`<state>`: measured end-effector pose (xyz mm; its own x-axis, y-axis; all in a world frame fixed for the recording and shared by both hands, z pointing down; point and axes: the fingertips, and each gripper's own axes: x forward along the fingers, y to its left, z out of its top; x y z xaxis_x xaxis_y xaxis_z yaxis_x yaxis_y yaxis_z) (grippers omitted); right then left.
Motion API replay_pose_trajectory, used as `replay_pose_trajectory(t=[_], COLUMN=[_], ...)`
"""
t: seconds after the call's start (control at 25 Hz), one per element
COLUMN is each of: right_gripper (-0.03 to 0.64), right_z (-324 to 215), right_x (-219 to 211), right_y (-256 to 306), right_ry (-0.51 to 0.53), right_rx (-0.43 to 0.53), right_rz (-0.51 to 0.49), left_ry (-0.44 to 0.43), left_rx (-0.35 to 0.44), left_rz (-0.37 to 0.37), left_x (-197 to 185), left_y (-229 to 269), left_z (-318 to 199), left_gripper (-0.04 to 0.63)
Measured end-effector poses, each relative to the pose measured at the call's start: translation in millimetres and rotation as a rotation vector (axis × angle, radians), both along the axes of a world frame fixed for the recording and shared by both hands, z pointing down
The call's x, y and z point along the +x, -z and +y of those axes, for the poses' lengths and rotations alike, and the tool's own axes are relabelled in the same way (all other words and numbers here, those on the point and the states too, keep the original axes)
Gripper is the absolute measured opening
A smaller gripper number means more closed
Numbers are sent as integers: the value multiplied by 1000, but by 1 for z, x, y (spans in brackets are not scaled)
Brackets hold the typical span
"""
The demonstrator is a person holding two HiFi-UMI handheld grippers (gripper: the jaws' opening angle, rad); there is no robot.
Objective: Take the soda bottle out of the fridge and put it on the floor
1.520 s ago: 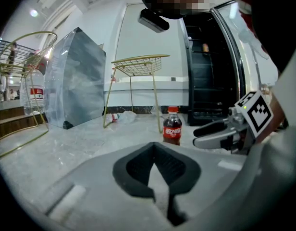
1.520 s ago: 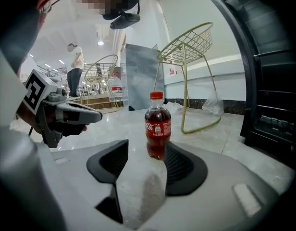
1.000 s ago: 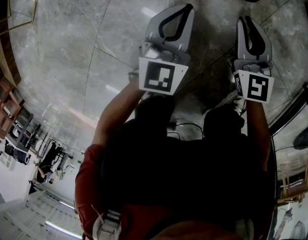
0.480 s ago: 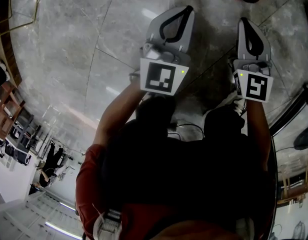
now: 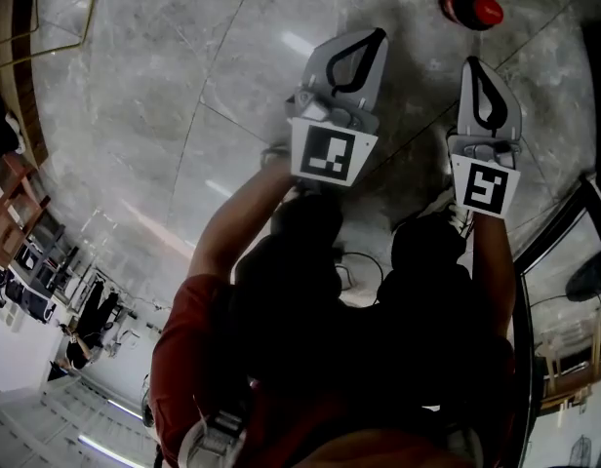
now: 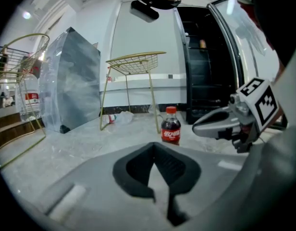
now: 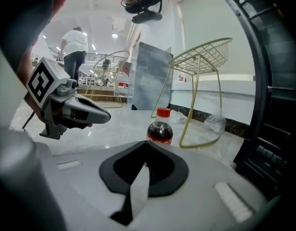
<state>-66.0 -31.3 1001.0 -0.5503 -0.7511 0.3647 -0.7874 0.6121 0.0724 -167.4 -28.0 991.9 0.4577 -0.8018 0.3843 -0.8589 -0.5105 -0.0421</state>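
Soda bottle (image 5: 471,8) upright on the marble floor (image 5: 164,96), red cap on. It sits at 12 o'clock off my right gripper (image 5: 473,63) and about 2 o'clock off my left gripper (image 5: 377,35), clear of both. Both pairs of jaws pressed together, nothing between them. Left gripper view: gold wire stand (image 6: 136,64) behind the bottle at 11 o'clock, dark fridge (image 6: 203,71) at 1 o'clock, door open.

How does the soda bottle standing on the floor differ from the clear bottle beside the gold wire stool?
The soda bottle stands upright; the clear bottle lies on its side. The soda bottle holds dark liquid under a red cap; the clear bottle looks see-through. Both rest on the floor and carry a red label.
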Motion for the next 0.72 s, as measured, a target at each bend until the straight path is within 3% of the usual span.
replay_pose_trajectory(t=[0.16, 0.4, 0.56, 0.72], right_gripper=[2, 2, 2, 2], right_z=[-1, 4, 13, 10], right_x=[22, 30, 40, 49], right_y=[38, 103, 182, 296], right_ry=[-9, -59, -84, -107], right_rx=[14, -36, -81, -76], right_rz=[58, 82, 57, 30], left_ry=[-69, -105, -109, -124], left_rx=[-3, -45, -80, -93], left_rz=[-43, -76, -89, -106], left_x=[22, 20, 31, 46], left_y=[33, 95, 171, 278], left_z=[1, 8, 17, 17], left_gripper=[-2, -2, -2, -2])
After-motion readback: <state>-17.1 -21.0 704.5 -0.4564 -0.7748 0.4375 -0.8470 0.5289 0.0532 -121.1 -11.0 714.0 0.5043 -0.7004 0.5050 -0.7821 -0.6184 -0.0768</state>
